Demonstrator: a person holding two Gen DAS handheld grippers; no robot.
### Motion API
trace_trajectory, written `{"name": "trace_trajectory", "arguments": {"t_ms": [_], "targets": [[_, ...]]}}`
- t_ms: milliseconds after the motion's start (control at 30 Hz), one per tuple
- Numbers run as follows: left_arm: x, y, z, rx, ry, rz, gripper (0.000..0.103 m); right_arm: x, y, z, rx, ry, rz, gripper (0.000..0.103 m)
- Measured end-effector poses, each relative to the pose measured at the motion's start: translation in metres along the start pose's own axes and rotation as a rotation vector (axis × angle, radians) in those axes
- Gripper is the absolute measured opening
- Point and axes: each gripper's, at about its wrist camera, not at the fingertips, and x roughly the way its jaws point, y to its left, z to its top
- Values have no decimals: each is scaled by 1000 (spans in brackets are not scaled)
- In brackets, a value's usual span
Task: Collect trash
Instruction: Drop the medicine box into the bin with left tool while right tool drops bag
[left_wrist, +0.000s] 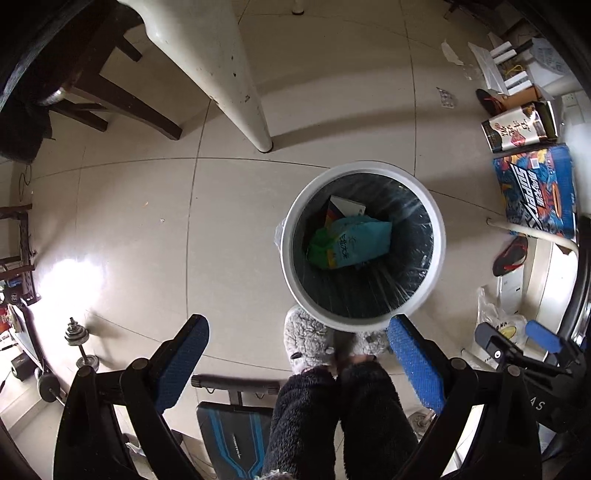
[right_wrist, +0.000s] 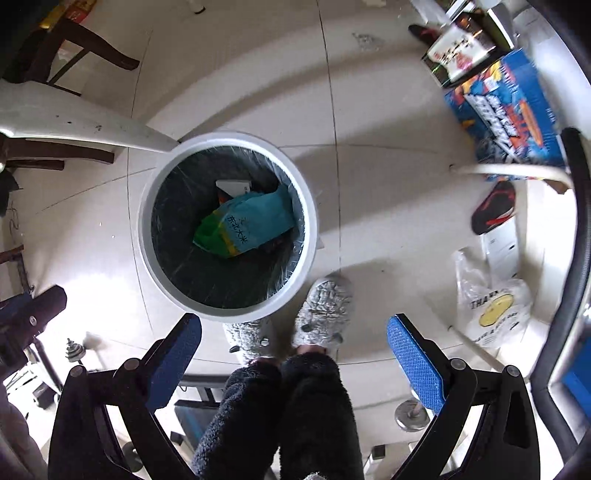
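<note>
You are holding both grippers pointing down over the tiled floor (left_wrist: 129, 229), each with its jaws spread wide and nothing between the blue pads. Your left gripper (left_wrist: 295, 365) is hanging just short of the white round bin (left_wrist: 364, 325), whose near rim is sitting between and just ahead of its fingertips. Your right gripper (right_wrist: 295, 362) is looking at the same bin (right_wrist: 159, 280) ahead and to its left.

The bin is wearing a dark plastic liner (left_wrist: 406, 266), and it is already carrying trash: a teal and green printed bag (left_wrist: 354, 242) lying crumpled in the middle, and a white card or box (left_wrist: 347, 208) tucked behind it at the far side. Seen from the right gripper, the bag (right_wrist: 247, 229) is lying tilted across the bottom.

Your fuzzy grey slippers (right_wrist: 325, 314) are standing just beside the bin's near rim, right under both grippers. Off to the right of the right gripper, a white plastic bag (right_wrist: 491, 314) is lying on the floor, and farther ahead a blue printed box (right_wrist: 506, 110) is resting there too.
</note>
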Motion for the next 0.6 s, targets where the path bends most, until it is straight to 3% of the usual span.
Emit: {"name": "trace_trajectory", "arguments": {"t_ms": [233,600], "targets": [[-48,-6,-20,5,-26,-30,99,-59,2,-20,-6,-57,-21,102],[-175,-4,-69,75,-85,-32,99,-200,14,-75,-20,-123,1,102]]}}
